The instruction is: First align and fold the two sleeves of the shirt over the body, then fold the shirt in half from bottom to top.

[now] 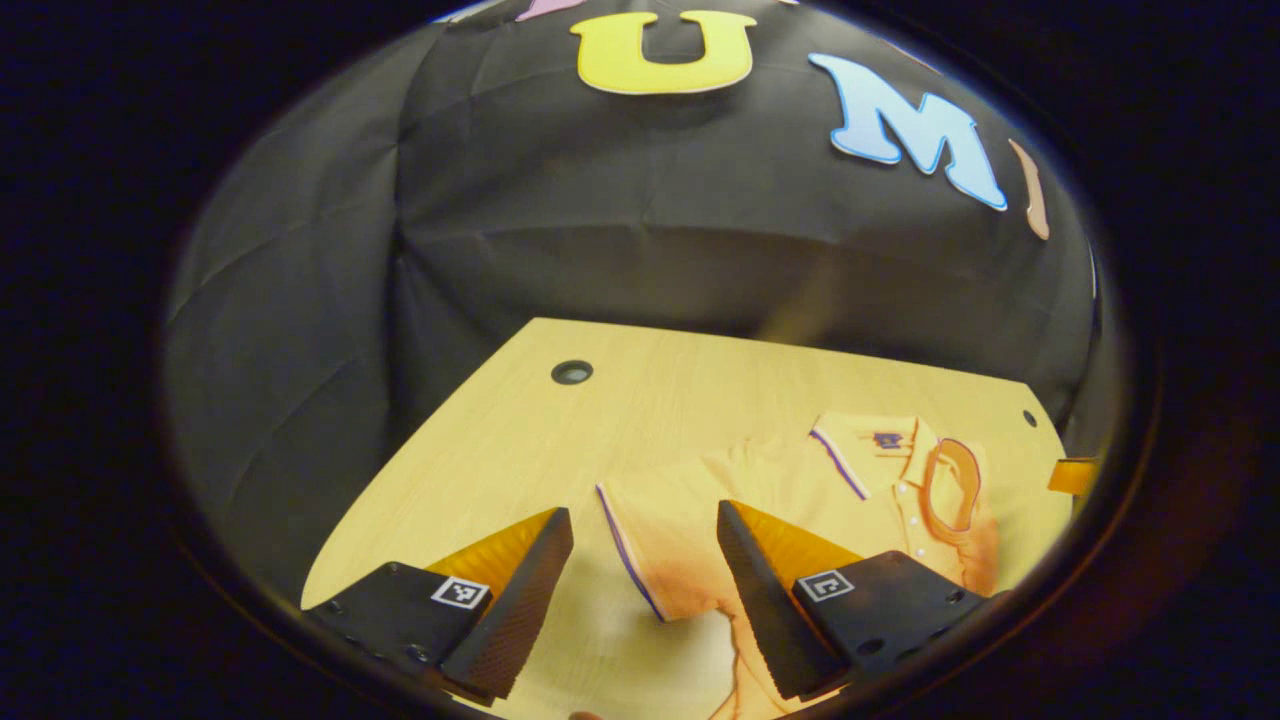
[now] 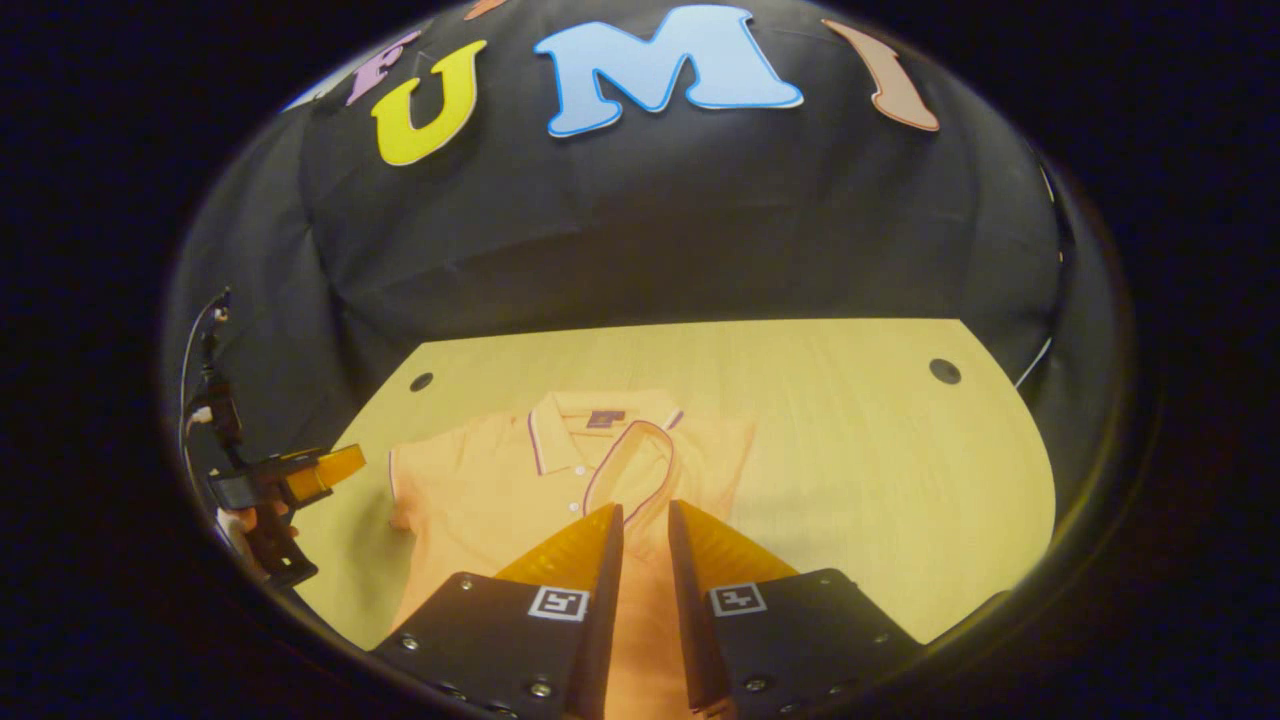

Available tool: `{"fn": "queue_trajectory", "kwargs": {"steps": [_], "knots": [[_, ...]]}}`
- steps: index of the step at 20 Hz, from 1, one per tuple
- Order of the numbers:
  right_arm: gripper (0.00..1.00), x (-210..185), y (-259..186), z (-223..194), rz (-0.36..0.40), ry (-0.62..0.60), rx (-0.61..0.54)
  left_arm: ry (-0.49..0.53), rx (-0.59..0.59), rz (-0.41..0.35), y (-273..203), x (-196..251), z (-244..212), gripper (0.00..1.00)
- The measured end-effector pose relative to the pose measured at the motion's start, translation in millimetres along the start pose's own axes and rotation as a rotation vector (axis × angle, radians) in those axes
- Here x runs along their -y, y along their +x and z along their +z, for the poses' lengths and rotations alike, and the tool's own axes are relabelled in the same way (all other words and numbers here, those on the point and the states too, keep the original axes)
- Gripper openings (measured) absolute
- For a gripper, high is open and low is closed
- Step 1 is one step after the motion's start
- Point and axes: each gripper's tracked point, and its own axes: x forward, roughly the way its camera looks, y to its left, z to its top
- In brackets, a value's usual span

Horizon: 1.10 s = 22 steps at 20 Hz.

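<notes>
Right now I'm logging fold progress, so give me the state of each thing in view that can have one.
shirt: flat on the table, one sleeve folded over the body, one sleeve spread out, bottom not yet folded up.
collar: lying flat, buttoned placket below it.
left gripper: open, above the spread sleeve.
right gripper: fingers nearly together over the shirt; whether they pinch cloth is unclear.
table: bare beside the shirt.

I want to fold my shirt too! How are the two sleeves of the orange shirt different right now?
The folded sleeve lies across the chest of the shirt, by the buttons; the flat sleeve sticks out sideways on the table. The folded sleeve's cuff shows as a loop; the flat sleeve's cuff is a straight edge. Both are short and orange with dark trim.
</notes>
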Motion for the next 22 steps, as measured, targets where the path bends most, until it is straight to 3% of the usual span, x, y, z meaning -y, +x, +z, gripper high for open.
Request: {"fn": "queue_trajectory", "kwargs": {"steps": [13, 15, 22], "knots": [[0.29, 25.4, -15.7, -7.7, -0.068, 0.058, -0.016, 0.04, -0.167, 0.032, 42.4, -21.4, -66.0, 0.94], [0.29, 24.5, -13.5, -7.9, -0.068, 0.064, -0.02, 0.042, -0.187, 0.035, 43.9, -23.6, -72.3, 0.99], [0.3, 20.2, -6.9, -12.3, -0.064, 0.071, -0.04, 0.013, -0.184, 0.02, 48.8, -15.8, -74.2, 0.98]]}}
